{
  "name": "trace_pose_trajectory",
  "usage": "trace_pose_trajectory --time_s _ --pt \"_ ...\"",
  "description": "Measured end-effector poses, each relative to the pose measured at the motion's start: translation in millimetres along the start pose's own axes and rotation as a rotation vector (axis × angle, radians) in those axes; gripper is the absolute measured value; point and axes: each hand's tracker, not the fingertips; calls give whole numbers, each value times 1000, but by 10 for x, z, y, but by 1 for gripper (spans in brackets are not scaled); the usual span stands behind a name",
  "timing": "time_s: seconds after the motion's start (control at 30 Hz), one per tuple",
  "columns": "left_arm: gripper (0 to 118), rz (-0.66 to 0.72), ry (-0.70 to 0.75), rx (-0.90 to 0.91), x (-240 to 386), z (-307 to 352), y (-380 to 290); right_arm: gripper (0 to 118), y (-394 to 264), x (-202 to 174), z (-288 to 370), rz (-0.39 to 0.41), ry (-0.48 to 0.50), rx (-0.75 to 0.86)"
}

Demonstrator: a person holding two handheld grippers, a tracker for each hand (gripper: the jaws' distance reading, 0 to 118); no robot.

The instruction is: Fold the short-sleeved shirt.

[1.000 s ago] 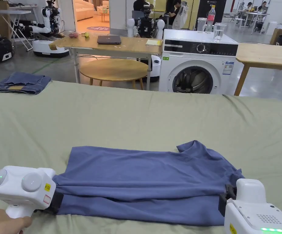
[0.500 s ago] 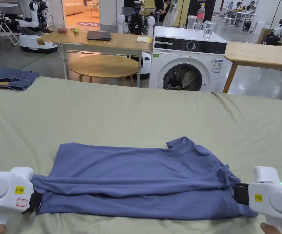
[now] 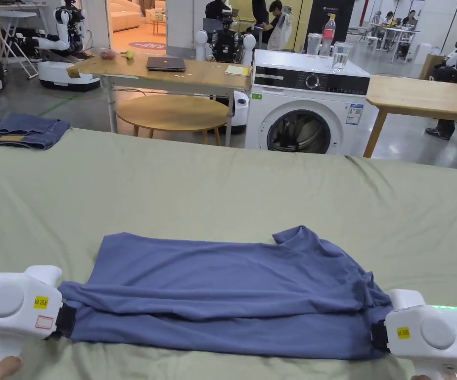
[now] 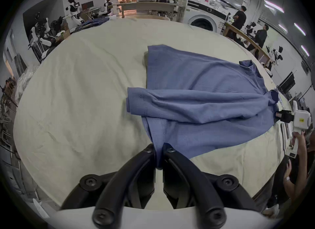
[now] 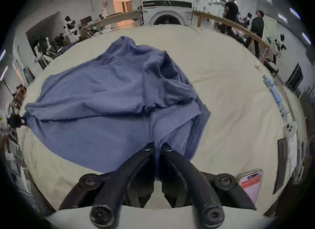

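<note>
Since before, one shirt less stretched

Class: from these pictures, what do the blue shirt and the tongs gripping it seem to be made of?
Blue shirt: soft matte knit, probably cotton; it drapes, creases and shows a fine rib. Left tongs and right tongs: rigid black jaws with a dull sheen and screw heads, likely moulded plastic, possibly coated metal.

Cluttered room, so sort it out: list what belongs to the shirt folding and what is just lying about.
In the job:
blue shirt
left gripper
right gripper
green sheet

Lying about:
folded jeans
laptop
washing machine
water glass
</note>
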Motion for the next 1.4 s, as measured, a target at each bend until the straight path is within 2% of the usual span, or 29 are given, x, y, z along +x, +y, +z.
trace_pose_trajectory --time_s 0.27,0.33,0.5,0.77,0.97,1.03,1.07,1.1,1.17,1.2,1.27,1.4 --pt "1 -23 -19 68 0 533 64 4 105 -64 793 -4 15 93" --pt "1 -35 -8 74 -37 664 -19 4 24 -74 948 20 0 87" --pt "1 -22 -40 48 -203 863 -457 4 -469 -75 1213 15 9 22" --pt "1 -2 -30 -68 -331 551 -1184 4 -1317 -226 983 31 -33 -111" --pt "1 35 -30 -70 -348 351 -1312 5 -1429 -254 847 20 -61 -103" --pt "1 28 -25 -67 -335 352 -1291 8 -1413 -275 861 37 -72 -93" --pt "1 15 -21 -66 -321 361 -1273 14 -1394 -287 879 45 -82 -93" --pt "2 13 -18 -67 -306 385 -1248 29 -1368 -299 923 56 -113 -86" --pt "18 8 -5 -50 -240 479 -1203 51 -1297 -346 1071 77 -184 -2" --pt "29 -5 14 -22 -204 526 -1161 52 -1250 -358 1174 69 -197 70" --pt "38 -29 19 54 -128 623 -1076 52 -1144 -416 1330 44 -186 178" --pt "39 -71 -15 257 98 796 -923 52 -954 -660 1454 32 -152 355"
